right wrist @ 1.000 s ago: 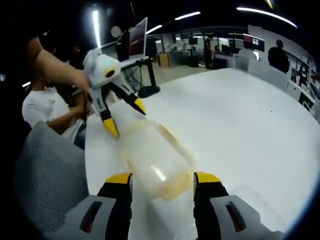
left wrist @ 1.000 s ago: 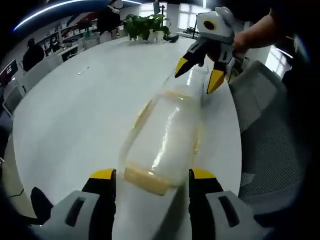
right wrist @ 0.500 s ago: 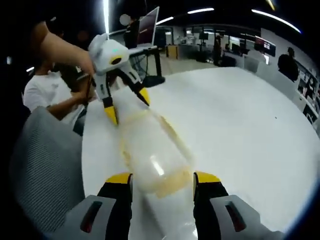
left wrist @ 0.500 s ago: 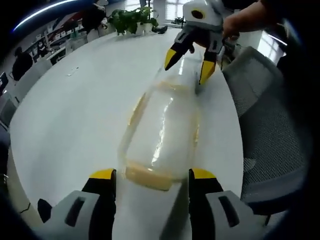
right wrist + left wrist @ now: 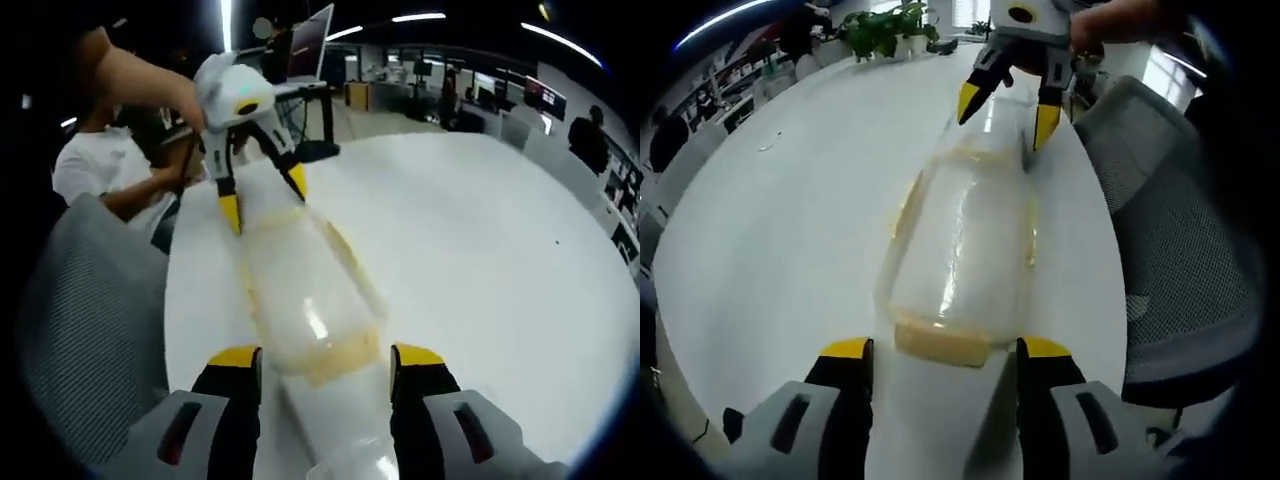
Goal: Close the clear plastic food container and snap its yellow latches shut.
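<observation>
A long clear plastic container with yellow latches lies on the white table, its lid on top. In the left gripper view my left gripper is open, its jaws either side of the near end latch. At the far end the right gripper hangs open over the container. From the right gripper view, my right gripper stands open astride the container, with a yellow latch between its jaws. The left gripper is open over the far end. Whether the latches are snapped I cannot tell.
A grey mesh chair stands against the table edge beside the container, and is the chair in the other view. Potted plants sit at the far rim. A laptop and a person in a white shirt are behind.
Both cameras have tipped to look down more steeply on the container. Each gripper keeps its end of the container between open jaws. The container has not visibly shifted.
</observation>
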`<control>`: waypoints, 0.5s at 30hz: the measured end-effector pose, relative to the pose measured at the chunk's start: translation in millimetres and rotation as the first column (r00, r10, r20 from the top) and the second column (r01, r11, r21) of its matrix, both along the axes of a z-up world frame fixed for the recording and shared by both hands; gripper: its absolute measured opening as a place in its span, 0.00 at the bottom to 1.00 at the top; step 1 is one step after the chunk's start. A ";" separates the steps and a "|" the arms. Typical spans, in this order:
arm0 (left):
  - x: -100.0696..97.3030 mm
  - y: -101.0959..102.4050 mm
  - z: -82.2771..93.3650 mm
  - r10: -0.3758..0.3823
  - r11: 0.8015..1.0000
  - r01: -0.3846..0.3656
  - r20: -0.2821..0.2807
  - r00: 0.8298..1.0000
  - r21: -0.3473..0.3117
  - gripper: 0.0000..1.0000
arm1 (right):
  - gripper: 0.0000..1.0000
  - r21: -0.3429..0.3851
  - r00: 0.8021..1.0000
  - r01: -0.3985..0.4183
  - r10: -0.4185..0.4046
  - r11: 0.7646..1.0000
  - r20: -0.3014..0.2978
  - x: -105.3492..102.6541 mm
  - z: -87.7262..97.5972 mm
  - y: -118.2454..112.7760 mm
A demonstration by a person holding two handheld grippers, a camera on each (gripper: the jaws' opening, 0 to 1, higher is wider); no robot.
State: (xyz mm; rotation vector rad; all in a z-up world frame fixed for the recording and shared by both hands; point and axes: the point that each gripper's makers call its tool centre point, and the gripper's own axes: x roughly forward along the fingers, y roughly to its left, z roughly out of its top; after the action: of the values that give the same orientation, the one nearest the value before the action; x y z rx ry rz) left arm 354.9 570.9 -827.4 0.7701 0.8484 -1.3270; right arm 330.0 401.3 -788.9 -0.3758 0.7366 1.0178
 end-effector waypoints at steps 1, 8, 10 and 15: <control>-0.3 0.5 -0.3 -0.004 1.000 0.004 0.002 1.000 0.002 0.57 | 0.52 0.008 1.000 -0.001 0.001 1.000 0.007 1.3 3.0 0.2; -2.2 2.0 -5.1 -0.023 1.000 0.023 -0.003 1.000 0.022 0.57 | 0.50 -0.058 0.997 -0.070 0.072 0.996 0.026 4.1 -0.6 -6.4; -2.1 1.2 -5.5 -0.026 0.999 0.027 -0.004 1.000 0.023 0.57 | 0.50 -0.056 0.996 -0.083 0.085 0.995 0.026 4.5 3.8 -4.8; -1.1 2.7 -7.4 -0.031 0.999 0.031 -0.002 1.000 0.030 0.57 | 0.48 -0.076 0.987 -0.155 0.157 0.985 0.019 4.6 6.2 0.6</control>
State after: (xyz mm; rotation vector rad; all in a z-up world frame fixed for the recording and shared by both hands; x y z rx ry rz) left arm 353.8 573.6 -834.8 0.8087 0.8629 -1.3449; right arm 334.6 401.9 -782.7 -0.5160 0.7330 1.1329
